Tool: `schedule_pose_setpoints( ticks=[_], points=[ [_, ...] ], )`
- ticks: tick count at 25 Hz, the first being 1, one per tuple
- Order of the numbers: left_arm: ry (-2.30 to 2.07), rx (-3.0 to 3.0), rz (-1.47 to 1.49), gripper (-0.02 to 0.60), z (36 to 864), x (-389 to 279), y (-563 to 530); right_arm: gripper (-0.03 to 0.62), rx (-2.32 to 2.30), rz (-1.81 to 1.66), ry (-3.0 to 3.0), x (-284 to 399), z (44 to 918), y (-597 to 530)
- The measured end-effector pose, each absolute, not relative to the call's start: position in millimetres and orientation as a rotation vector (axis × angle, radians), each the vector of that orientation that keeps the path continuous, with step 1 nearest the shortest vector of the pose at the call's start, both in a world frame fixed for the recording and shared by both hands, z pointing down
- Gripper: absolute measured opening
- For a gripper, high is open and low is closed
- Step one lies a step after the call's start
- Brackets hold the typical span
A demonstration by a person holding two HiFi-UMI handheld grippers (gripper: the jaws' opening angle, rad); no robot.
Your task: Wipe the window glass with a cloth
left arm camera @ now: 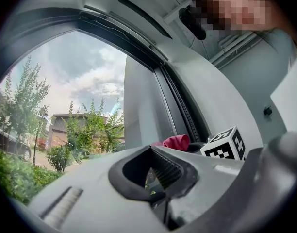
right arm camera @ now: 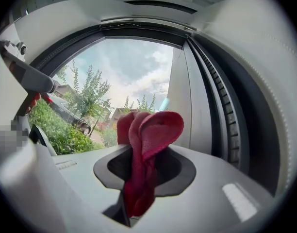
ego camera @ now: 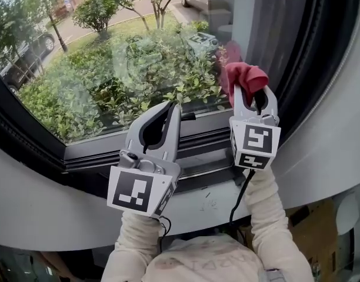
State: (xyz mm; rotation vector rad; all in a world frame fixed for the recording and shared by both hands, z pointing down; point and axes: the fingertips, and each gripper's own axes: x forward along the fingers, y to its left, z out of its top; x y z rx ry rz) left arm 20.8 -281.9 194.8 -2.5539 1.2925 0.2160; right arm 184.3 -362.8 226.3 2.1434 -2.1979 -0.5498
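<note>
Right gripper (ego camera: 255, 96): jaws clenched on red cloth (ego camera: 246, 75), whose bunched end protrudes at the lower right corner of the window glass (ego camera: 109, 69). Left gripper (ego camera: 170, 109): jaws pressed together, empty, over the lower window frame (ego camera: 92, 154).

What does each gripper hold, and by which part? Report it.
The right gripper pinches the red cloth by its bunched part, with folds poking beyond. The left gripper is shut on nothing.
</note>
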Motion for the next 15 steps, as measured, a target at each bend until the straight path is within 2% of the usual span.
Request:
schedule_pose_setpoints(
  ticks=[6, 15],
  points=[
    [1.308, -2.545, 0.207, 0.000, 195, 14, -274, 0.123, 2.093, -0.429, -2.333, 178, 229, -359],
    [1.267, -2.573, 0.206, 0.000, 200, 12, -256, 0.124, 1.807, -0.420, -2.610, 105, 228, -298]
  ],
)
